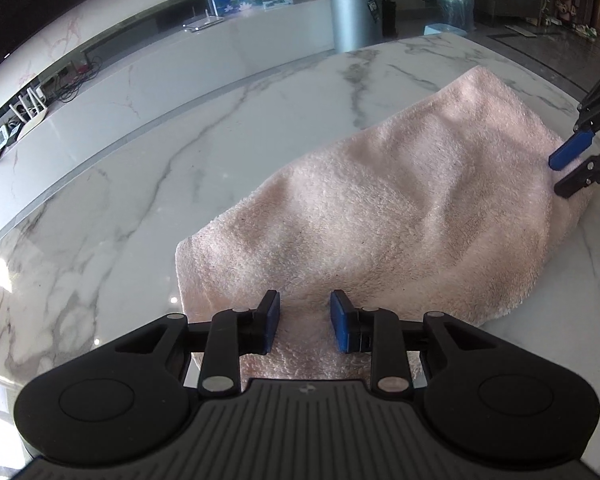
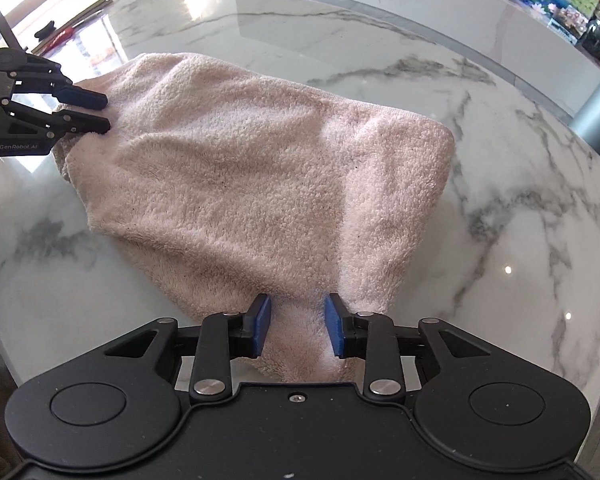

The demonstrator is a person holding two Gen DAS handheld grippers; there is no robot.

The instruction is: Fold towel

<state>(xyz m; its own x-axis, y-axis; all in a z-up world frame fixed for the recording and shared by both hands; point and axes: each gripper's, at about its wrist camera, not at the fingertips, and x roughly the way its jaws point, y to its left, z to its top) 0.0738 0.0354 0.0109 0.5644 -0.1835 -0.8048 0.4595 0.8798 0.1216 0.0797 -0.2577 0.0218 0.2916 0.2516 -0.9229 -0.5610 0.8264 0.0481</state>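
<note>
lying bunched and doubled over on the marble table (image 1: 148, 152), the pink towel (image 1: 400, 208) looks partly folded, with uneven edges, so squaring up and further folds seem left. the left gripper (image 1: 305, 322) has a bunch of cloth between its jaws at one end, near the table's edge, pads apart but seemingly pinching it. the right gripper (image 2: 296, 326) holds the opposite end likewise. both reach in low, facing each other across the towel.
</note>
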